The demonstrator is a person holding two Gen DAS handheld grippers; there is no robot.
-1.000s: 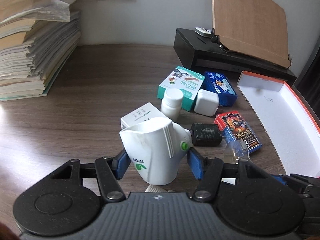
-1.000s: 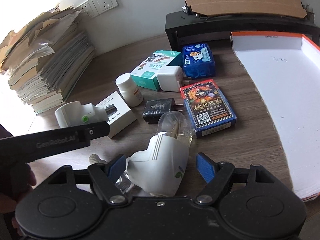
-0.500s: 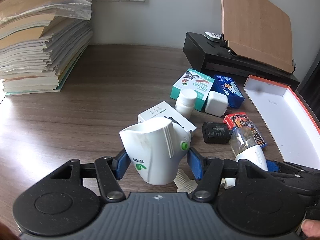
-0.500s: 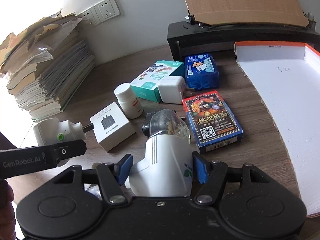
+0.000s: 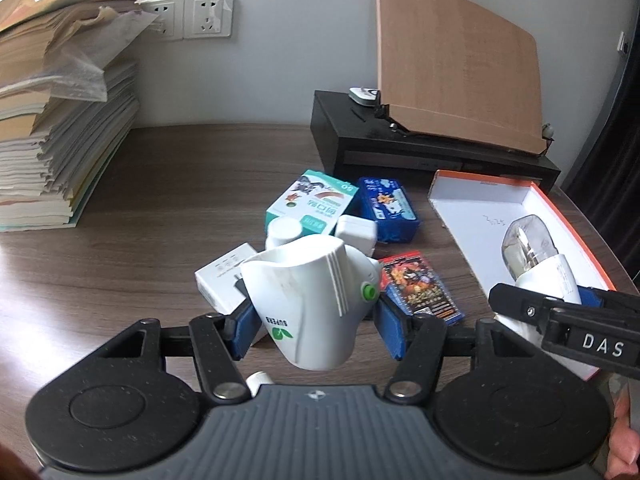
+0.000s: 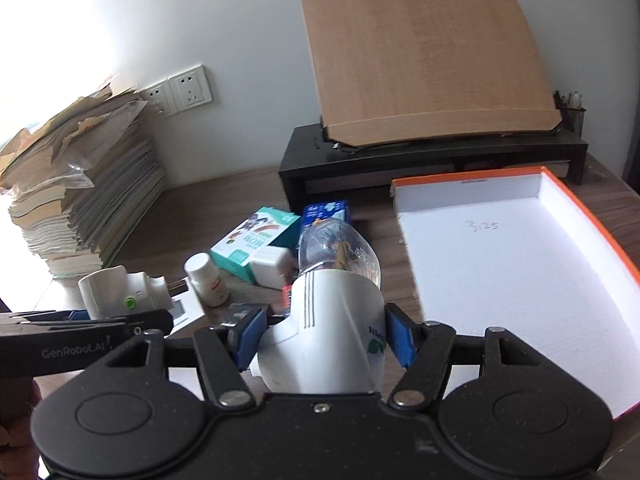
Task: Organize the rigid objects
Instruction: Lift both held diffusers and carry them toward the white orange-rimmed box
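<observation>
My left gripper (image 5: 316, 330) is shut on a white plug-in device with a green button (image 5: 308, 300) and holds it above the wooden table; it also shows in the right wrist view (image 6: 120, 296). My right gripper (image 6: 322, 340) is shut on a white device with a clear bottle (image 6: 332, 312) and holds it up beside the white box with an orange rim (image 6: 520, 272). In the left wrist view that device (image 5: 536, 260) hangs over the box (image 5: 480, 200).
On the table lie a teal box (image 5: 312, 204), a blue box (image 5: 386, 208), a white charger (image 5: 356, 232), a white pill bottle (image 6: 206, 280), a card pack (image 5: 420, 284) and a white carton (image 5: 220, 280). A paper stack (image 5: 60, 140) stands left, a black stand (image 5: 420, 152) behind.
Both grippers have risen with their devices. The right gripper has closed on the bottle device, lifted it off the table and carried it right, to the box.
</observation>
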